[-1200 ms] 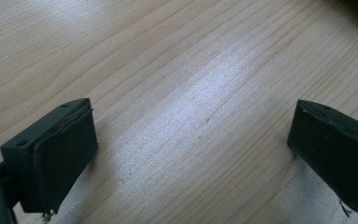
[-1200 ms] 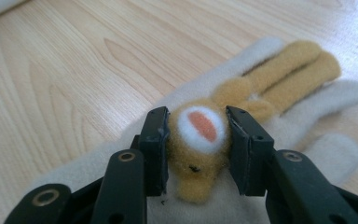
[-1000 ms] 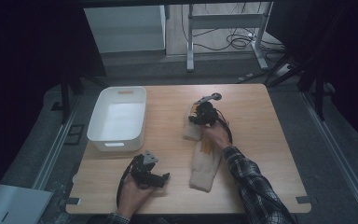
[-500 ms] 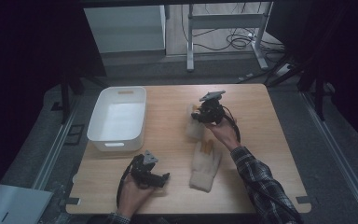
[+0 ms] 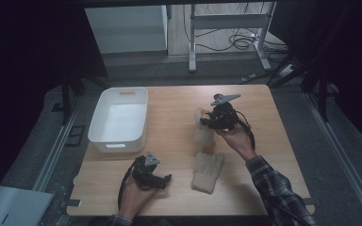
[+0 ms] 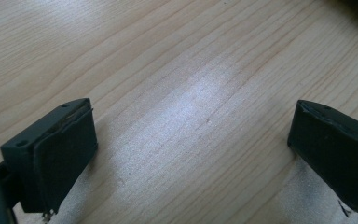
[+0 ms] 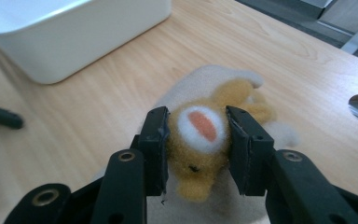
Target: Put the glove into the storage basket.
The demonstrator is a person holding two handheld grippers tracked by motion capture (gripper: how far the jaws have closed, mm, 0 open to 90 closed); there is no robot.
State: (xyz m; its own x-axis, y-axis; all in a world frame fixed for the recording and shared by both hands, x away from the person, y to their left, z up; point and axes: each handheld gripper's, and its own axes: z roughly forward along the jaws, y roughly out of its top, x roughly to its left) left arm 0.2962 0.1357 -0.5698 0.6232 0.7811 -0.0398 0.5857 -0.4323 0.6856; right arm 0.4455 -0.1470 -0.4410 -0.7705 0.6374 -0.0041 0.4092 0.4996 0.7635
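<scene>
My right gripper (image 5: 206,123) has its fingers (image 7: 156,149) clamped on a fuzzy tan glove (image 7: 203,140), lifted above the surface (image 5: 169,117), at about three o'clock from the white bin (image 5: 118,121). A second glove (image 5: 206,170) lies flat at six o'clock of it. My left gripper (image 5: 162,181) rests with fingers (image 6: 56,154) apart. I can read no writing.
</scene>
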